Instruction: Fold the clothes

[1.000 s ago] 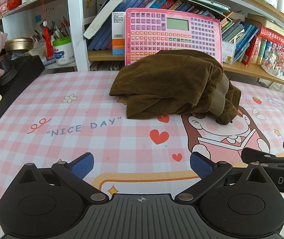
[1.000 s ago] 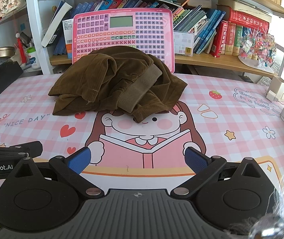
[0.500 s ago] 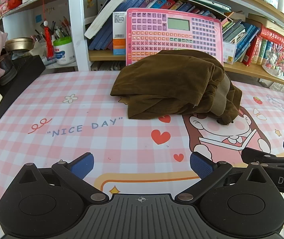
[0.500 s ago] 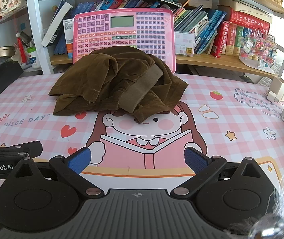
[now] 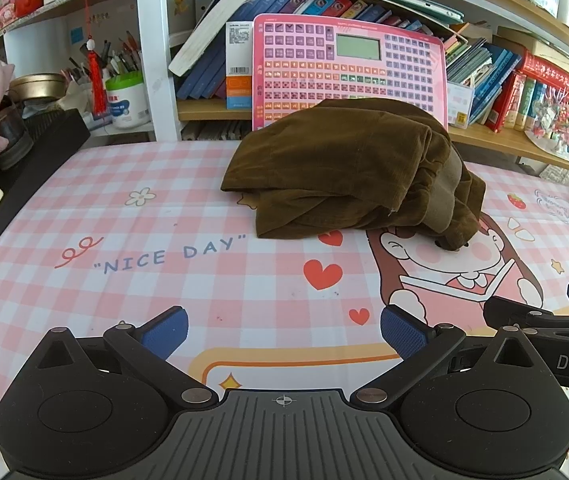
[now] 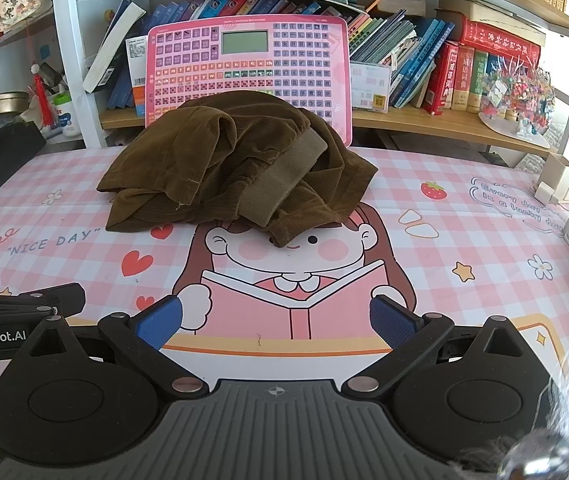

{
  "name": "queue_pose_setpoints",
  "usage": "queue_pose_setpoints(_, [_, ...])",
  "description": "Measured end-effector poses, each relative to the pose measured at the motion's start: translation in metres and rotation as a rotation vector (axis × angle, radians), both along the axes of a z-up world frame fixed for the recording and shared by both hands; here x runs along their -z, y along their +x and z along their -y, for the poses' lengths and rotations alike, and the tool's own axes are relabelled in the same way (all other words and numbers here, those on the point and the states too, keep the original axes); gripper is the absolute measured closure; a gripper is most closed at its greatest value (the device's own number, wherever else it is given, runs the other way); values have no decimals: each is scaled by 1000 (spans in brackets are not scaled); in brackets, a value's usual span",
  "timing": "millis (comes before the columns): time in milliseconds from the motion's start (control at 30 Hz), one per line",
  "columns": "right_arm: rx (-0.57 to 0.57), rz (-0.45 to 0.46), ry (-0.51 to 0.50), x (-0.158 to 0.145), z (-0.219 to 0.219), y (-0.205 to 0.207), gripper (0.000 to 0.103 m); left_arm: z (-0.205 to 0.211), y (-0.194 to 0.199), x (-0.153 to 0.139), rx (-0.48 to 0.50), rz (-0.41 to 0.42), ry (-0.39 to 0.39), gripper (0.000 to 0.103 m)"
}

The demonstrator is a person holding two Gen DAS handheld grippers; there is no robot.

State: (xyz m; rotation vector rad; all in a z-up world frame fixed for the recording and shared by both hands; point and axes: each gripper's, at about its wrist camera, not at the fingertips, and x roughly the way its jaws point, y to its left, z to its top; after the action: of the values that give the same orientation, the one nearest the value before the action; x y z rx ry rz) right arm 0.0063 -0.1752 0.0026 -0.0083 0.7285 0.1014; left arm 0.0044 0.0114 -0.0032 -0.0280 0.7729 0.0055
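A pink checked cartoon mat [image 5: 132, 288] covers the bench, with bookshelves [image 6: 424, 120] behind. At 12 o'clock a crumpled brown corduroy garment [image 5: 348, 172] lies against a pink keyboard toy [image 6: 244, 68]. The left gripper [image 5: 284, 332] and right gripper [image 6: 276, 320] hover side by side at 6 o'clock, fingers spread wide, both empty, well short of the garment.
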Motion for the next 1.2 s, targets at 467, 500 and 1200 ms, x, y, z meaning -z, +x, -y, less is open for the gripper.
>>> queue_pose_setpoints(467, [-1,-1,-4,1,-2,1,2,-2,2,1,-1,-7,-5,0])
queue_pose_setpoints(500, [-1,-1,-4,1,-2,1,2,-2,2,1,-1,-7,-5,0])
queue_pose_setpoints(1200, [-3,2,-7,1,-3,2,2,-3,3,2,0,-8,-11,0])
